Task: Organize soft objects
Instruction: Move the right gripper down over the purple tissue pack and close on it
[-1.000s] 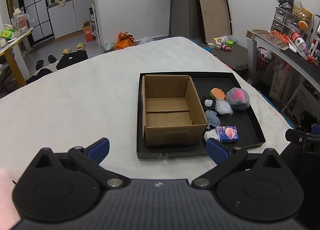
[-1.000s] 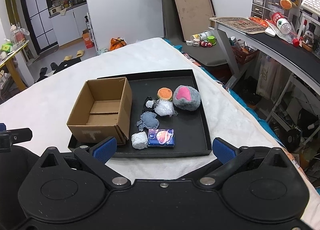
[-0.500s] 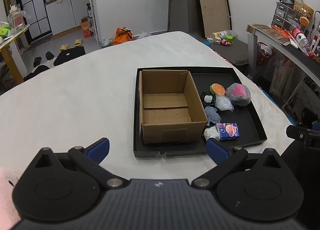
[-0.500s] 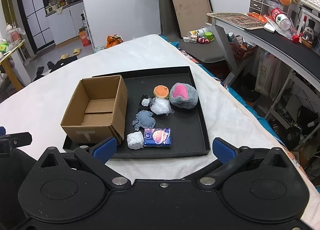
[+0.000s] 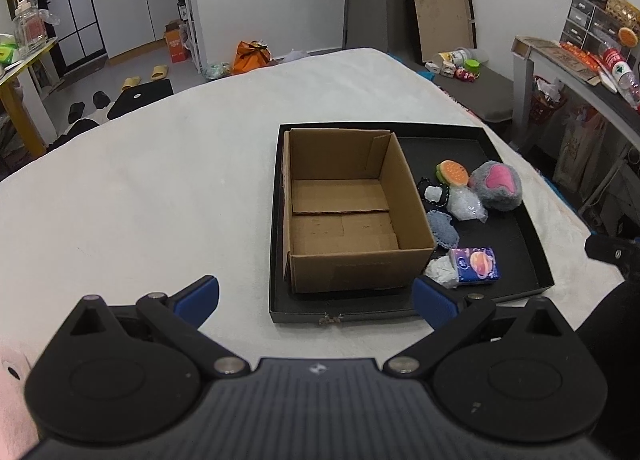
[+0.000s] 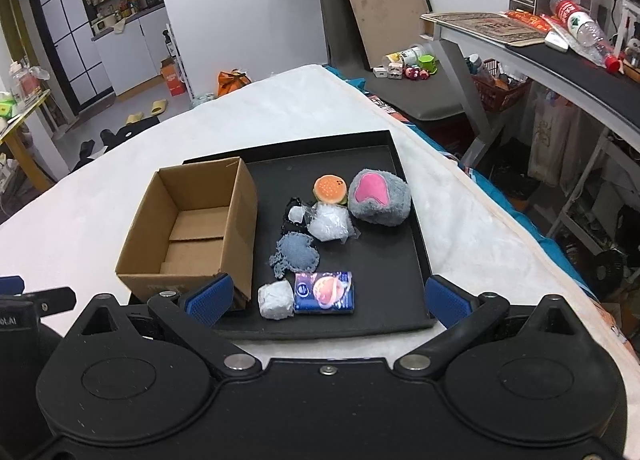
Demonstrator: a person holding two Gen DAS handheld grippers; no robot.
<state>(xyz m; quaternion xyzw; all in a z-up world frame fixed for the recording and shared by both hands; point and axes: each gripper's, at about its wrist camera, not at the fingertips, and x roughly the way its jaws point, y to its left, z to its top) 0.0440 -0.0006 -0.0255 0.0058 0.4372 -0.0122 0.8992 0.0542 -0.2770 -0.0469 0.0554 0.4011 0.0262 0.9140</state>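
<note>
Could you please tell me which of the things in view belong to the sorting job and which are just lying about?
Belong to the job:
cardboard box
burger toy
grey plush
denim patch
tissue pack
white wad
black tray

Just lying about:
slippers
orange bag
water bottle

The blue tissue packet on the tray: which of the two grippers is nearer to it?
The right gripper. The blue tissue packet lies just ahead between its open jaws. The left gripper faces the cardboard box, the packet off to its right.

hidden: cardboard box [image 6: 192, 232] corner behind right tool's finger [image 6: 210, 298]; tissue pack [image 5: 474, 264] print unreadable
</note>
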